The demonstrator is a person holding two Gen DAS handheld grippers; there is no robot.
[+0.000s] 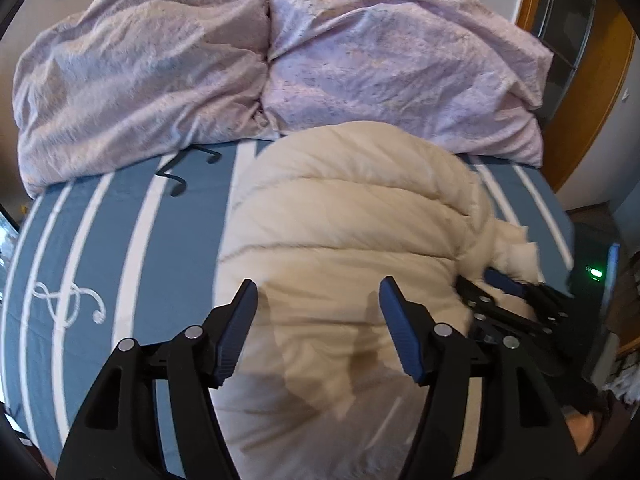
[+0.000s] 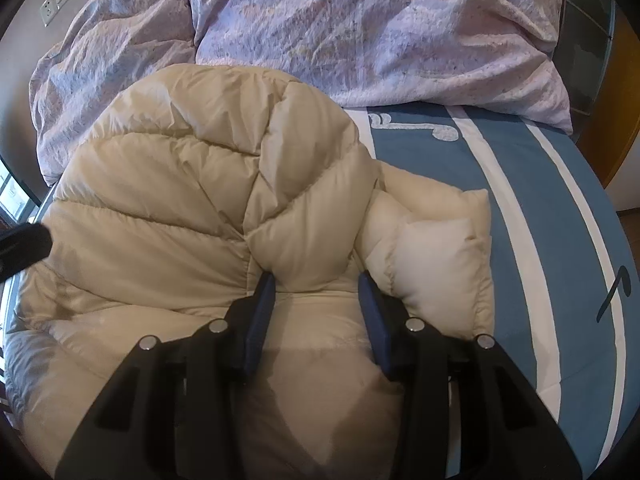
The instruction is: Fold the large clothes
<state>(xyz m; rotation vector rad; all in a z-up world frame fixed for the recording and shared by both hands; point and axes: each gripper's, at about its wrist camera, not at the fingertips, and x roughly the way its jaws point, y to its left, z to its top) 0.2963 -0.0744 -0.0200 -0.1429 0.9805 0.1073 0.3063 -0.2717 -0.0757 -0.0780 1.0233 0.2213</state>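
Puffer jacket (image 2: 168, 184): quilted cream cloth, showing slight sheen. Duvet (image 1: 160, 72): crinkled matt cloth. Bedsheet (image 1: 100, 240): lying smooth.

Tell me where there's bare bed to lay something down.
Free: striped blue bedsheet left of the puffy cream down jacket, and the strip to its right. Crowded: the crumpled lilac duvet fills the head end, touching the jacket.

**Camera placement: two wrist fisheye views**

Left wrist view: taken from above the bed (image 1: 120, 240), angled steeply down along the left gripper (image 1: 318, 292), close over the cream puffer jacket (image 1: 340, 220).

Right wrist view: set likewise behind the right gripper (image 2: 316, 284), nearer the jacket.

Shared: jacket, striped bed cover, lilac duvet (image 2: 360, 20); the right gripper is seen at the left view's right side.
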